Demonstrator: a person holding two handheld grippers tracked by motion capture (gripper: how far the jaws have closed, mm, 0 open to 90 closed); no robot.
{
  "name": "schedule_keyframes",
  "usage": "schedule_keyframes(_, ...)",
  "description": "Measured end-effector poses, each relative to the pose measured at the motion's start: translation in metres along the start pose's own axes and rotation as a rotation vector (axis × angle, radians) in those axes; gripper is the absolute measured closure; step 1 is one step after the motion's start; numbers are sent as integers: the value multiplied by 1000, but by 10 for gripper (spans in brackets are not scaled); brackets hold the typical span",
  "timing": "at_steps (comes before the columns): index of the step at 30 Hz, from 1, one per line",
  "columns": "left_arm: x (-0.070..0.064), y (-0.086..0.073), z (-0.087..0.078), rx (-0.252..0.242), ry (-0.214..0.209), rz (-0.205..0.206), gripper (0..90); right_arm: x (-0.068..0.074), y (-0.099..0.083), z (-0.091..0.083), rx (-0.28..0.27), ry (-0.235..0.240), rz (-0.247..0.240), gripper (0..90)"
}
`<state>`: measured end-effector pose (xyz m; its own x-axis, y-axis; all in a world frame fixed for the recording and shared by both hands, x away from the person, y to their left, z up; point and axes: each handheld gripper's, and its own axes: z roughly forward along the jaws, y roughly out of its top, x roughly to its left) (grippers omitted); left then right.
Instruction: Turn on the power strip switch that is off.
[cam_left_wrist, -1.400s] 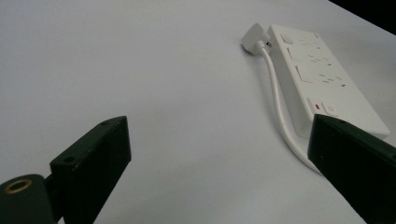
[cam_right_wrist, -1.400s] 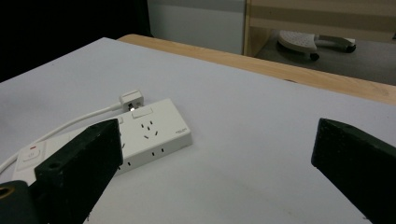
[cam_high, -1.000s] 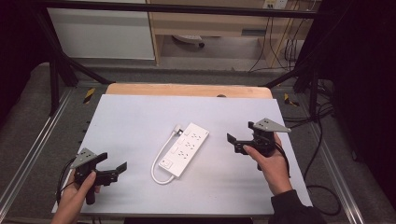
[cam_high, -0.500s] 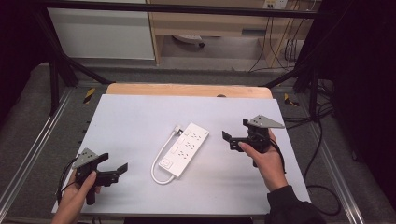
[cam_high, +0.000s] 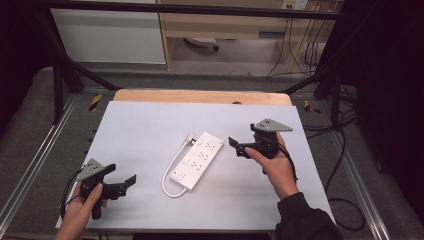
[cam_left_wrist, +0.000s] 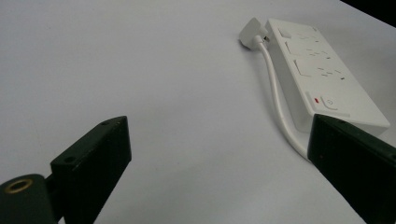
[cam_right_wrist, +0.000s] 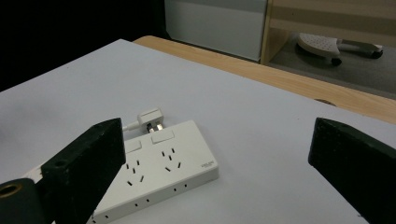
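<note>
A white power strip (cam_high: 198, 159) lies slantwise in the middle of the white tabletop (cam_high: 145, 125). Its cable (cam_high: 171, 172) loops from the near end back up the left side to the plug (cam_high: 190, 138) at the far end. My left gripper (cam_high: 120, 174) is held low at the front left, open and holding nothing, well apart from the strip. In the left gripper view the strip (cam_left_wrist: 327, 88) lies ahead of the open left gripper (cam_left_wrist: 217, 135), toward the right. My right gripper (cam_high: 238, 146) hovers open just right of the strip. The right gripper view puts the strip (cam_right_wrist: 159, 172) and plug (cam_right_wrist: 150, 119) by the left jaw of the right gripper (cam_right_wrist: 217, 140).
A wooden table edge (cam_high: 200, 96) runs along the back. Metal rails (cam_high: 42, 150) flank both sides, and black frame legs stand at the back corners. Cables (cam_high: 345, 200) lie on the floor to the right. Wide bare tabletop surrounds the strip.
My right gripper has moved left, closer to the power strip's far end. The left gripper has barely shifted. The strip has not moved.
</note>
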<state>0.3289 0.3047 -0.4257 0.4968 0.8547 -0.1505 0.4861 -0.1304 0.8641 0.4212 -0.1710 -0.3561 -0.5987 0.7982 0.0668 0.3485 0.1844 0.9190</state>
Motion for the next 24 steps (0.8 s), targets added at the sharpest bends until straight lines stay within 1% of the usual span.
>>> schedule_keyframes(11, 0, 0, 0, 5, 0, 0, 62, 5, 3, 13, 26, 2, -6, 55)
schedule_keyframes(24, 0, 0, 1, 10, 1, 2, 62, 6, 2, 24, 41, -4, 4, 52)
